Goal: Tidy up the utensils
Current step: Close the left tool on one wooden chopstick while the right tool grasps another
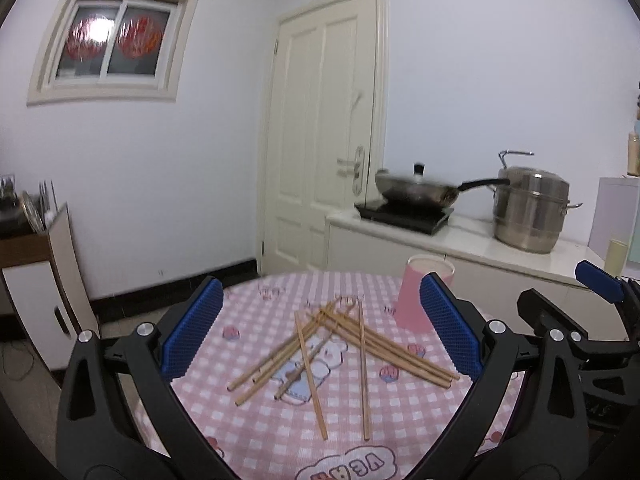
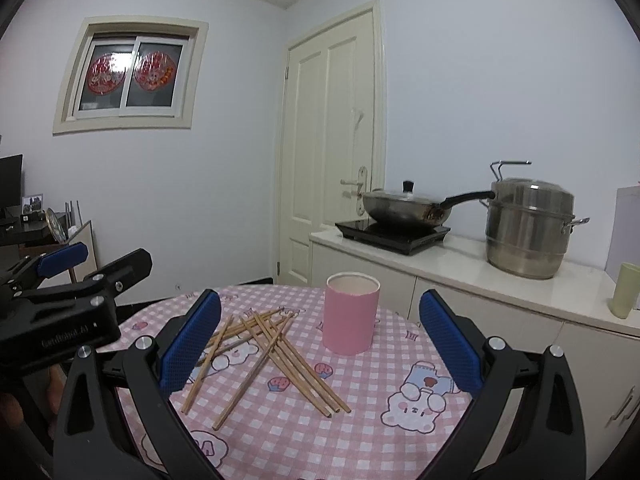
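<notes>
Several wooden chopsticks [image 1: 340, 348] lie in a loose crossed pile on a round table with a pink checked cloth [image 1: 264, 420]. A pink cylindrical holder [image 1: 416, 300] stands upright behind them, to the right. My left gripper [image 1: 320, 328] is open and empty, hovering above the pile. In the right wrist view the chopsticks [image 2: 272, 356] lie left of centre and the pink holder [image 2: 351, 312] stands just beyond, empty as far as I can see. My right gripper [image 2: 320, 344] is open and empty above the table [image 2: 360, 432]. The left gripper [image 2: 64, 280] shows at the left there.
A white counter [image 2: 500, 276] behind the table carries an induction hob with a lidded wok [image 2: 404, 208], a steel steamer pot [image 2: 528, 228] and a green cup [image 2: 624, 290]. A cream door [image 2: 332, 152] is behind. A cabinet [image 1: 44, 288] stands at the left.
</notes>
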Tool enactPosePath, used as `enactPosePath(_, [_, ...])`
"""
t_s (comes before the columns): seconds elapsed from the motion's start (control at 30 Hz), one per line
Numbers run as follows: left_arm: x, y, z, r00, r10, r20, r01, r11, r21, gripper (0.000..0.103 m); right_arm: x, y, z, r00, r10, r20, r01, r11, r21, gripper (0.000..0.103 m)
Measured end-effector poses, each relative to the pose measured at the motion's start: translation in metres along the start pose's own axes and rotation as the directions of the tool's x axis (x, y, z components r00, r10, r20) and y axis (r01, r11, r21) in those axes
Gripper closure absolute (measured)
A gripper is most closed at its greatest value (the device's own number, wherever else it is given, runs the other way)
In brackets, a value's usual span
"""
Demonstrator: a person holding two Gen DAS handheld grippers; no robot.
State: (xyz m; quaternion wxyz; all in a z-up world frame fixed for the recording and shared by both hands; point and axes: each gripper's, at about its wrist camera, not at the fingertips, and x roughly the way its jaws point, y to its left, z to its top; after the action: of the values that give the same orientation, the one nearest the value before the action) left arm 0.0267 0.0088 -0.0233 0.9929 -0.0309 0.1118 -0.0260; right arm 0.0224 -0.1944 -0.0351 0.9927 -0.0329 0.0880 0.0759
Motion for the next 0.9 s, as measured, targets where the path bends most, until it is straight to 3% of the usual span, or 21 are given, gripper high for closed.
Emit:
enactPosePath(0.3, [0.033,0.01,-0.019,0.995,0.057,-0.079,-0.053,0.997,0.051,0.006,0.026,-0.001,-0.014,0.997,0.027,-0.065,-0.027,1.0,0.007,0.007])
enactPosePath(0.6, [0.058,0.019,-0.032,0.987,0.024,-0.156,-0.014,0.998,0.069,0.006,0.053,0.001,-0.024,0.99,0.033,-0.135,-0.033,0.999,0.001,0.007])
enactPosePath(0.7, [0.073,0.024,-0.038,0.977,0.004,-0.214,0.008,0.998,0.055,0.006,0.071,-0.001,-0.03,0.976,0.045,-0.211,-0.043,0.999,0.014,0.007])
enactPosePath(0.9, [0.116,0.028,-0.047,0.938,-0.004,-0.348,0.038,0.995,0.091,0.006,0.109,-0.003,-0.041,0.948,0.059,-0.312,-0.053,0.998,0.029,0.007])
